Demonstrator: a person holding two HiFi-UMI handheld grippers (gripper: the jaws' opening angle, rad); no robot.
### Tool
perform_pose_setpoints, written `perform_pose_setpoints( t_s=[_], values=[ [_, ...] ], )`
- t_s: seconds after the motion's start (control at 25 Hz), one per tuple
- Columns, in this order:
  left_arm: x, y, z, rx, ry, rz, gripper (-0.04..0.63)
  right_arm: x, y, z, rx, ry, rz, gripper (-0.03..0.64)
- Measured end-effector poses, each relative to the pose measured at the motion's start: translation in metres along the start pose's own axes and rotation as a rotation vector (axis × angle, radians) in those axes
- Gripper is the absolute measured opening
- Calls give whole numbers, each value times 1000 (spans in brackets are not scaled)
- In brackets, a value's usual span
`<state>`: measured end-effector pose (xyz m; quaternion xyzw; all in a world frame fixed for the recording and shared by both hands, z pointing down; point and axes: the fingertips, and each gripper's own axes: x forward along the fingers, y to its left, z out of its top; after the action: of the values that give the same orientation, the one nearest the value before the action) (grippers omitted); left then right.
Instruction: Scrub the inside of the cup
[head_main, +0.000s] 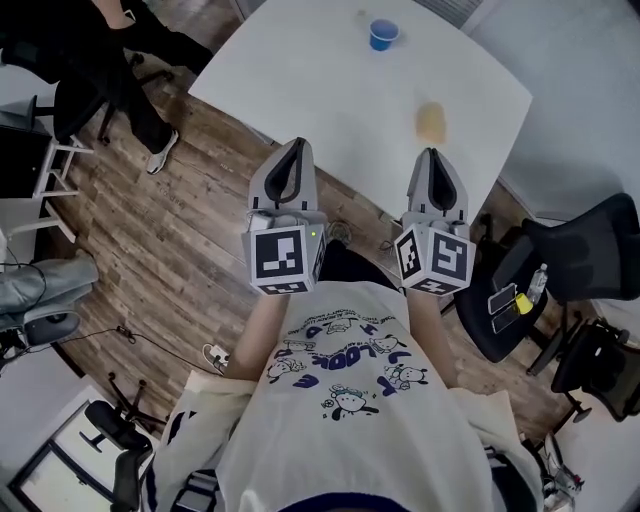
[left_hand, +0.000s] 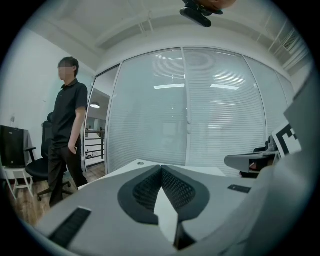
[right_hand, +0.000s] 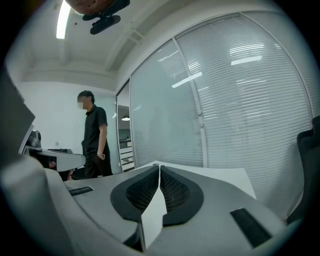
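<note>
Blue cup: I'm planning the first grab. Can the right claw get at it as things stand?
Probably yes: only bare table lies between the right claw and the blue cup; the sponge sits aside of that line.

a white worktop (head_main: 320, 90) carries a blue cup (head_main: 383, 34), with a blurred tan pad (head_main: 431, 121) lying well apart, nearer than the cup and right of it.

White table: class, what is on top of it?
A blue cup and a blurred tan object. The left gripper and right gripper cover its near edge.
</note>
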<state>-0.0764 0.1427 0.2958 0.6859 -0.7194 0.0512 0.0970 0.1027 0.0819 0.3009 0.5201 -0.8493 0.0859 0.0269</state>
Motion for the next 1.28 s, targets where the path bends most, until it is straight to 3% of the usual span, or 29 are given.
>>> perform_pose_setpoints(
  t_s=[0.64, 1.28],
  values=[
    [45, -11, -6, 15, 53, -53, 32, 23, -31, -20, 27, 58, -69, 35],
    [151, -8, -6, 32, 125, -234, 32, 79, -69, -50, 2, 165, -250, 37]
  ],
)
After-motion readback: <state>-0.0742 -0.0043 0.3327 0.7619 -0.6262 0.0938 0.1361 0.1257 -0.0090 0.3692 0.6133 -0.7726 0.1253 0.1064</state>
